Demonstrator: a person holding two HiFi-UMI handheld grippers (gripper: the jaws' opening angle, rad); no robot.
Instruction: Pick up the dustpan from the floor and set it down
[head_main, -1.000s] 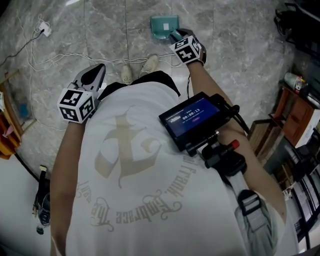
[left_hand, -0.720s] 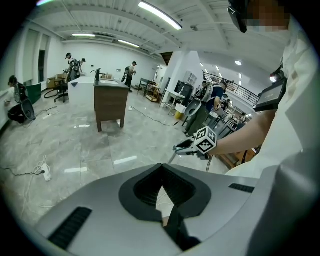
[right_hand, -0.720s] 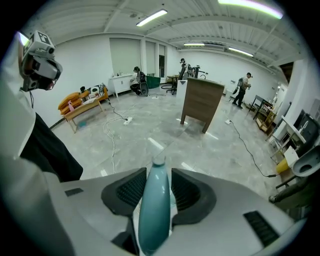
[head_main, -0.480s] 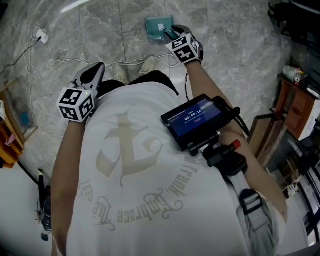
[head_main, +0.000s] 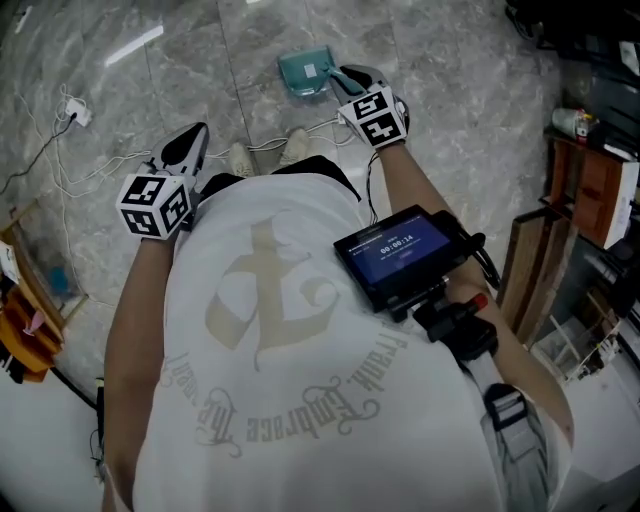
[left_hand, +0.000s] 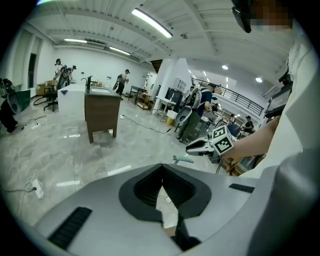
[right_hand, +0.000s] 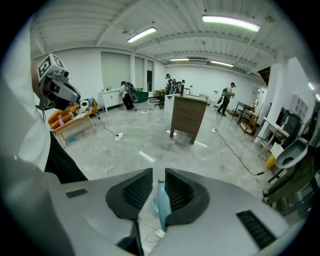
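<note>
Presently, my right claw (right_hand: 159, 174) is closing on the slim teal plastic handle (right_hand: 162, 202), which stands between the jaws and lies against one ribbed pad. My left claw (left_hand: 162, 170) has its jaws together with nothing in them, and it hangs off to the side.

The small teal plastic dustpan (head_main: 303, 70) extends from that handle, just ahead of my white shoes (head_main: 295, 143). It appears to be just off the grey marbled floor (head_main: 450, 120).

Recommendation: seat the grip fully before carrying, since a thin handle may swivel between the pads. Hold the pan level, bring it clear of the shoes, and lower it flat onto the floor before letting go.

Count: one dustpan, one handle, two claws, two shoes.
</note>
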